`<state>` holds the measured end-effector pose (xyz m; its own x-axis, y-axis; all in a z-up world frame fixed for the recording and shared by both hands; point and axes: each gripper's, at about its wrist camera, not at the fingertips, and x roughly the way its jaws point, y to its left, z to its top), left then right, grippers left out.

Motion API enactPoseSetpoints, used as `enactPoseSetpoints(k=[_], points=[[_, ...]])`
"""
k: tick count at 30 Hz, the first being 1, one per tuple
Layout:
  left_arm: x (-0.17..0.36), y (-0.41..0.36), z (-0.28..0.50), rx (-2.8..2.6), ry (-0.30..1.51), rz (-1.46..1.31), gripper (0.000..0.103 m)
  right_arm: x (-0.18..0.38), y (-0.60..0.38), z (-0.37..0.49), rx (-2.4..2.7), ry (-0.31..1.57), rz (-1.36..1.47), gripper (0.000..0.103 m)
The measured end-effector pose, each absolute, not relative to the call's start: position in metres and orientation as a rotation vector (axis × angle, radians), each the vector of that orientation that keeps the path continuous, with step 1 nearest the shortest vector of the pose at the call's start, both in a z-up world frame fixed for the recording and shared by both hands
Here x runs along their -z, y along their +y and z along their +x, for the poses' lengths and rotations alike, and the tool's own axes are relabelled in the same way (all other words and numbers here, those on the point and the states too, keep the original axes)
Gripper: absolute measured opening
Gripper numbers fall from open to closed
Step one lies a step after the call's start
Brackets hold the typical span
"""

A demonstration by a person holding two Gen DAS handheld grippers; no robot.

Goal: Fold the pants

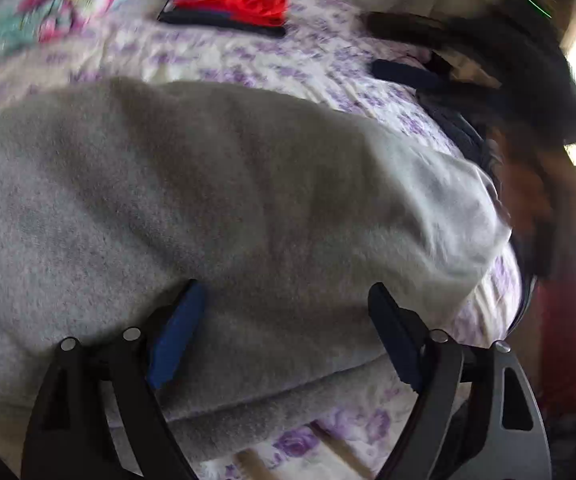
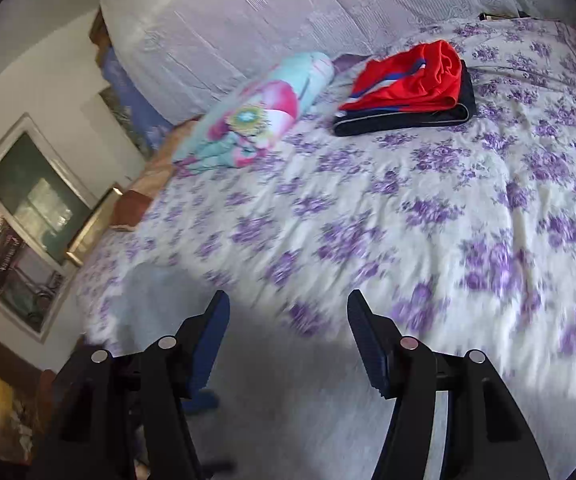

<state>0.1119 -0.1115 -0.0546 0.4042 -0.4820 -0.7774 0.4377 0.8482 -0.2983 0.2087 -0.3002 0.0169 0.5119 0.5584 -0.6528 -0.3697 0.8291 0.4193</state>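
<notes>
Lying under left gripper [image 1: 284, 320], grey pants [image 1: 216, 200]

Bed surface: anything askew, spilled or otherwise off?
Nothing spilled or damaged. The grey pants lie in a rumpled heap at the near edge of the floral bedspread, not yet flat. The red garment sits bunched atop the neatly folded dark one. Both views are motion-blurred.

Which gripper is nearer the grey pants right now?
Left. The left gripper sits open right over the grey pants; the right gripper is open above their edge, facing the bedspread.
</notes>
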Motion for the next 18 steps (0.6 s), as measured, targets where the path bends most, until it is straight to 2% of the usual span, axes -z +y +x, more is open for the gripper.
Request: enactPoseSetpoints(k=[5, 8, 11, 12, 13, 15, 18], points=[[0.056, -0.110, 0.087, 0.567, 0.957, 0.025, 0.081, 0.030, -0.237, 0.202, -0.568, 0.941, -0.083, 0.061], [0.043, -0.091, 0.094, 0.603, 1.003, -0.121, 0.081, 0.041, -0.222, 0.172, -0.526, 0.842, -0.231, 0.060], [0.030, -0.076, 0.115, 0.621, 0.981, -0.248, 0.081, 0.038, -0.230, 0.164, -0.541, 0.830, -0.193, 0.060], [0.030, -0.075, 0.125, 0.602, 0.966, -0.252, 0.093, 0.039, -0.232, 0.162, -0.535, 0.833, -0.186, 0.057], [0.036, -0.076, 0.133, 0.620, 0.981, -0.266, 0.099, 0.041, -0.239, 0.163, -0.538, 0.850, -0.146, 0.055], [0.050, -0.070, 0.145, 0.648, 1.007, -0.350, 0.099, 0.043, -0.245, 0.170, -0.578, 0.887, -0.124, 0.055], [0.053, -0.072, 0.128, 0.675, 0.966, -0.271, 0.097, 0.039, -0.256, 0.182, -0.678, 0.966, -0.027, 0.063]])
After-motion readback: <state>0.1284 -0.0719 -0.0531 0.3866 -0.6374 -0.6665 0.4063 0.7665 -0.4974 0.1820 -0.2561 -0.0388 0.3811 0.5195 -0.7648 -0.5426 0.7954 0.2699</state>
